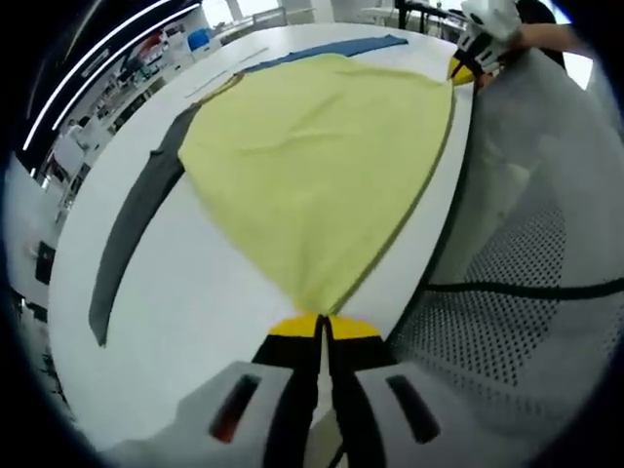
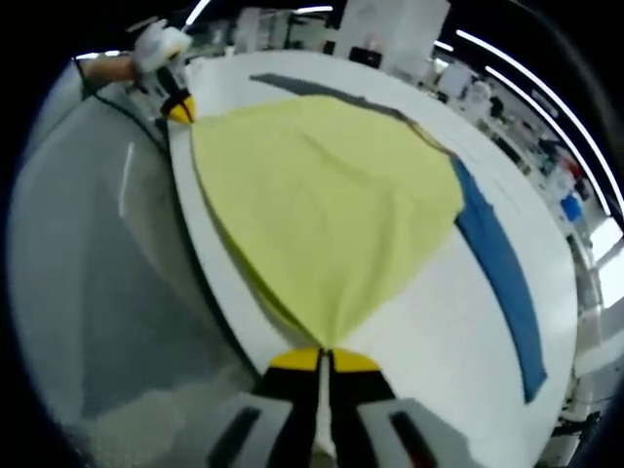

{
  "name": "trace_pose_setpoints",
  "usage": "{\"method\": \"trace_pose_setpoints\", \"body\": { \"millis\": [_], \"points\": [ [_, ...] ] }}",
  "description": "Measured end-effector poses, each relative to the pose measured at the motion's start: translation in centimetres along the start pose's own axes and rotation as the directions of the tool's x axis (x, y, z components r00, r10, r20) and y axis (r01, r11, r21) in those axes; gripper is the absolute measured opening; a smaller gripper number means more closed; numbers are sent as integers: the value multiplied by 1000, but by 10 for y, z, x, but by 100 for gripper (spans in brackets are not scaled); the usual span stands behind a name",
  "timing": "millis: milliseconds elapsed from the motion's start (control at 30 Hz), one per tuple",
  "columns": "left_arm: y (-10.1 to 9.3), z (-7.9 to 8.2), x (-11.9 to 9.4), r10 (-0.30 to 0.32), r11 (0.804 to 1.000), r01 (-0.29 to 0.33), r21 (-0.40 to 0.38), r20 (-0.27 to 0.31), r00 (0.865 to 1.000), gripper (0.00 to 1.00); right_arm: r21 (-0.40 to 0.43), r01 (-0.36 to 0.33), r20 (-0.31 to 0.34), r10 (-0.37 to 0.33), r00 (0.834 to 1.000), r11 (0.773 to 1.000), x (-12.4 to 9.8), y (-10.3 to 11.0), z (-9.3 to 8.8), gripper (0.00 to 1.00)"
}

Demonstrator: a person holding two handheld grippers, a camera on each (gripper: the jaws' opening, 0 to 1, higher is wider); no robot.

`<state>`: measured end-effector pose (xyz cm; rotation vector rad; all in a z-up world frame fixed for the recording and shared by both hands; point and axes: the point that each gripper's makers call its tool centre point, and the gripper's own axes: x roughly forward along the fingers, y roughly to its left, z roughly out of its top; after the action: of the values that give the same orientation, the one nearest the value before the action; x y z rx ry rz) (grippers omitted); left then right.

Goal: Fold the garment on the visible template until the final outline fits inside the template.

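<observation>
A pale yellow garment [image 1: 322,166] lies spread over the white table [image 1: 185,292], stretched taut between both grippers along the table's near edge. My left gripper [image 1: 323,322] is shut on one corner of it. The right gripper [image 1: 466,68] shows at the far end of that edge, holding the other corner. In the right gripper view the same yellow garment [image 2: 322,205] fans out from my right gripper [image 2: 324,353], which is shut on its corner, and the left gripper [image 2: 177,105] pinches the far corner. Under the cloth, a grey template strip [image 1: 132,234] and a blue template strip [image 2: 502,273] stick out.
A person in a white mesh garment [image 1: 526,283] stands against the table's near edge. A hand [image 2: 107,66] holds the left gripper. Shelves and lab clutter [image 2: 507,117] stand beyond the table.
</observation>
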<state>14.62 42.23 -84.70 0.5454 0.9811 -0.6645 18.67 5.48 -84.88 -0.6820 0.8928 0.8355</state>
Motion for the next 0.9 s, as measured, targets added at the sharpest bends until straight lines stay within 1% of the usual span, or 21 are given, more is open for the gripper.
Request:
{"method": "trace_pose_setpoints", "body": {
  "millis": [133,200,267,333,400,433,467,500,533,567,600,633,667,700,767,800,833,867,900],
  "points": [
    [-2,0,-1,-6,1000,6,-28,16,1000,0,-3,-5,-18,5,1000,1000,0,1,-4,0],
    [-1,-1,-1,-15,999,17,-50,27,1000,0,11,-12,-12,12,1000,1000,-1,1,-4,2],
    [-3,1,-1,-41,994,45,-95,49,998,3,26,-8,0,8,1000,1000,-3,-2,-2,11],
    [-5,6,-3,-51,989,62,-134,85,995,11,30,-6,19,5,1000,1000,-7,-5,0,17],
    [-5,11,-6,-45,985,64,-158,118,992,19,42,-1,38,-1,999,999,-10,-8,2,27],
    [-5,14,-8,-45,984,67,-163,132,990,23,68,-1,61,-3,998,998,-12,-10,6,33],
    [-2,20,-10,-39,983,69,-168,178,983,29,94,-3,85,-5,996,996,-14,-11,9,41],
    [-1,22,-11,-37,982,72,-177,193,981,37,117,-5,121,-9,993,993,-17,-14,15,48],
    [0,27,-14,-34,974,84,-213,225,974,43,129,-1,139,-17,990,992,-19,-17,17,55],
    [2,32,-16,-32,967,93,-236,250,968,48,144,0,169,-25,985,990,-22,-20,22,65],
    [7,36,-19,-24,960,102,-262,287,958,56,157,3,184,-32,982,988,-24,-22,24,71],
    [9,40,-21,-19,953,112,-281,312,950,62,179,4,198,-40,979,984,-26,-25,26,77],
    [13,47,-25,-12,944,127,-304,351,936,67,204,2,221,-48,974,979,-29,-28,30,83],
    [15,51,-28,-10,938,138,-319,373,928,74,225,2,234,-56,971,974,-31,-31,32,87],
    [19,61,-34,-1,917,165,-363,411,912,84,283,-5,274,-75,959,959,-36,-37,39,96],
    [22,63,-35,2,908,178,-379,428,904,90,324,-4,297,-97,950,946,-39,-42,43,100],
    [26,67,-38,6,903,188,-386,449,893,93,338,-7,302,-101,948,941,-42,-45,44,100],
    [25,69,-42,14,903,182,-390,448,894,95,356,-13,317,-108,942,934,-44,-48,46,100],
    [24,70,-45,16,904,177,-390,445,895,95,381,-20,321,-112,940,924,-46,-51,45,100]
  ]
}}
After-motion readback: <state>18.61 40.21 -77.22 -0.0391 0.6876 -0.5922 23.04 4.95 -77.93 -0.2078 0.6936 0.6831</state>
